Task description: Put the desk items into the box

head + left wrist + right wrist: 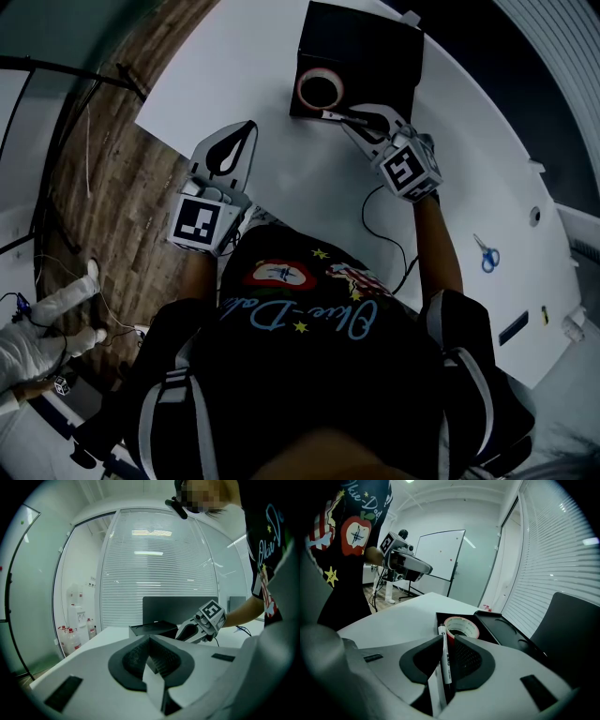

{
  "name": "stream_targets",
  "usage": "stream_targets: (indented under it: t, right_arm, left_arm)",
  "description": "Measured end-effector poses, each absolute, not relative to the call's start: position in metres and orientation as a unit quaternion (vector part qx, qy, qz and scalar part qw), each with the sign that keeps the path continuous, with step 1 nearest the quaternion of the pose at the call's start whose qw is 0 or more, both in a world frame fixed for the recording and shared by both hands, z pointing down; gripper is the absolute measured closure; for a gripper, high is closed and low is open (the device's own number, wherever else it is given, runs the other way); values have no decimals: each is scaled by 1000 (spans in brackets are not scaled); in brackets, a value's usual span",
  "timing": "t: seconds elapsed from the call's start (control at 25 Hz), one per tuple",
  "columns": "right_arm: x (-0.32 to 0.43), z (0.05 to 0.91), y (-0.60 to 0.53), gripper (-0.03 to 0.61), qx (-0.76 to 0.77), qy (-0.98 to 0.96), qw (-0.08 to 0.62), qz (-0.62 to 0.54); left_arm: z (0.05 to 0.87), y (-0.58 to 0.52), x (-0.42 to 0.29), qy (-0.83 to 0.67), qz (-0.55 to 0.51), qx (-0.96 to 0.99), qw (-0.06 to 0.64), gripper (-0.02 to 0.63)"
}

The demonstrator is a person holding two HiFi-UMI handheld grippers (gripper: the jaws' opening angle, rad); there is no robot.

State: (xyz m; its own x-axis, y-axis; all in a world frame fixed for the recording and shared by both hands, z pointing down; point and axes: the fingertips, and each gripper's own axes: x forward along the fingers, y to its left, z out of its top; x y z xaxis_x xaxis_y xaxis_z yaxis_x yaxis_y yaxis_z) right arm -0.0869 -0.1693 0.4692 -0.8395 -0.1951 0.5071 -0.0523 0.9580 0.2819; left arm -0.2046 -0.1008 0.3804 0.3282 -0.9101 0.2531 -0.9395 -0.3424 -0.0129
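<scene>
At the bottom of the head view, the person's dark printed shirt (pixel 309 319) is filling the frame. Just above it, left of centre, the left tongs (pixel 247 128) are hanging over the white desk (pixel 262 66), their tips pressed together with nothing between them. A black cable (pixel 386 236) is trailing across the desk beside the right forearm. At the right edge, blue-handled scissors (pixel 486 253) are lying well apart from everything else. Higher, right of centre, the right tongs (pixel 330 114) are pinching a pen (pixel 446 660). Its pale end is poking out past the tips toward the black box (pixel 370 52) at the top of the frame. Inside the box, in its lower left corner, a red-and-white tape roll (pixel 321 90) is lying flat, just beyond the pen's end.
</scene>
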Motion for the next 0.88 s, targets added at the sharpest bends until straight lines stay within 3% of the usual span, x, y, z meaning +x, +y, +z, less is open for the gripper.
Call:
stream_targets:
  t: [0.4, 0.52, 0.88]
  right_arm:
    - [-83, 448, -175, 512, 115, -970, 200, -74]
    - [-79, 439, -177, 576, 134, -972, 181, -61]
    - [-68, 419, -180, 578, 180, -973, 141, -31]
  left_arm:
    - [380, -101, -201, -566, 110, 814, 65, 617]
    - [378, -100, -200, -565, 110, 815, 63, 617]
    - [374, -99, -194, -559, 108, 820, 57, 618]
